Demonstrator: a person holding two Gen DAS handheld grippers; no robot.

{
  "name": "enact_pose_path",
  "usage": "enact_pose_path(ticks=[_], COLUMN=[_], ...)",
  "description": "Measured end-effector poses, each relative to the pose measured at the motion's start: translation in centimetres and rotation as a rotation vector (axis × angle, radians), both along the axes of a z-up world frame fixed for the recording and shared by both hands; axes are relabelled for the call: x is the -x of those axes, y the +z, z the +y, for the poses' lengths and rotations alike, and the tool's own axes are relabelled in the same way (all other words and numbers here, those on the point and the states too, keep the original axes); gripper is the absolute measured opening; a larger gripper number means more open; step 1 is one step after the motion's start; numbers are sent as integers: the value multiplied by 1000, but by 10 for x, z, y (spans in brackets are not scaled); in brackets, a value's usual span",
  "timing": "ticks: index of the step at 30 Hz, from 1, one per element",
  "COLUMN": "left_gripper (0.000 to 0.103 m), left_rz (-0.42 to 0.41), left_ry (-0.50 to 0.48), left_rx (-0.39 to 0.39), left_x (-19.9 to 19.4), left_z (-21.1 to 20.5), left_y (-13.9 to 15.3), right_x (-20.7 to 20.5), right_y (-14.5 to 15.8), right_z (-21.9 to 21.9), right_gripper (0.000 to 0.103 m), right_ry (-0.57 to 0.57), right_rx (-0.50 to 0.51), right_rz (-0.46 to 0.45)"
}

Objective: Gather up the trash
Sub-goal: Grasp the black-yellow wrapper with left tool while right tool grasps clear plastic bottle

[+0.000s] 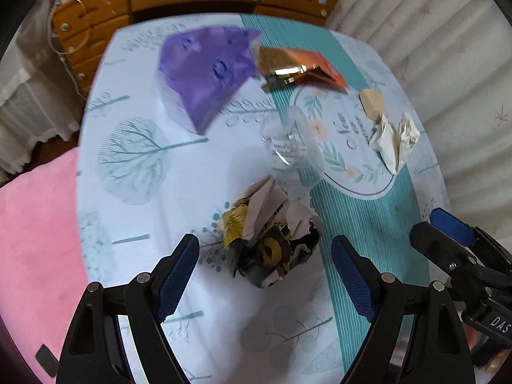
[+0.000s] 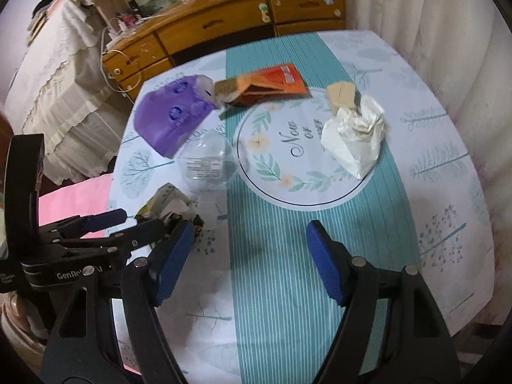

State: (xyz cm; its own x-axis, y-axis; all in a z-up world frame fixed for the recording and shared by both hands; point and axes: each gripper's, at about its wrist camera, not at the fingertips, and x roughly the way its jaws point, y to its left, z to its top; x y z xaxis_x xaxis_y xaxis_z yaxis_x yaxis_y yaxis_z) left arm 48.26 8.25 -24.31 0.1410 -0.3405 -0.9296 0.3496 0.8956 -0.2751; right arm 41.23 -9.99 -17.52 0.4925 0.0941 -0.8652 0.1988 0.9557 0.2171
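A crumpled wad of printed paper [image 1: 272, 233] in yellow, black and white lies on the table, just ahead of my left gripper [image 1: 265, 272], which is open with nothing between its fingers. That wad [image 2: 169, 204] shows partly behind the left gripper [image 2: 121, 224] in the right wrist view. A crumpled white paper [image 2: 355, 134] lies on the round placemat [image 2: 288, 166], far ahead of my right gripper [image 2: 249, 256], which stands open over the teal runner. A clear plastic cup [image 1: 291, 147] lies on its side mid-table. An orange packet [image 2: 272, 83] and a purple plastic pack [image 1: 204, 73] lie farther back.
A small tan box [image 2: 342, 96] sits beside the white paper. A wooden dresser [image 2: 224, 22] stands beyond the table, a pale curtain [image 2: 448, 32] hangs to the right, and a pink cloth [image 1: 35, 224] lies off the table's left edge.
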Motion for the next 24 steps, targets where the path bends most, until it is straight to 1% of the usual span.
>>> enact_pose_path(ticks=[4,8,9,10,11,14,17,24], left_gripper=[86,85,83,75,73,66,62,60], left_rz=[49,63,63,63,64,49,39,5], left_ry=[-41,-52,-53,-53,-52,-36,-3,91], left_rx=[3,-9,-11,-16,-19,6,7,16], left_x=[-8,-11,-11,-12,-12,-11,-12,-14], left_z=[-12,-24,-24,-24,-24,-18,-6,32], left_y=[-18,-30,-31,-34,-35,-32,-29,-13], right_x=[-8,-16,-16,-17,-19,-25,-32,-58], right_y=[-17,-31,-32,-34,-36,-39,-41,-57], right_z=[-1,2,2,2,3,7,12,29], right_gripper=[70,71,70,70,70,70,70,70], right_ry=[-5,2,1,2,5,25,44,58], right_rx=[-11,-25,-29,-35,-40,-57,-63,-103], right_rz=[28,53,55,59,64,68,67,101])
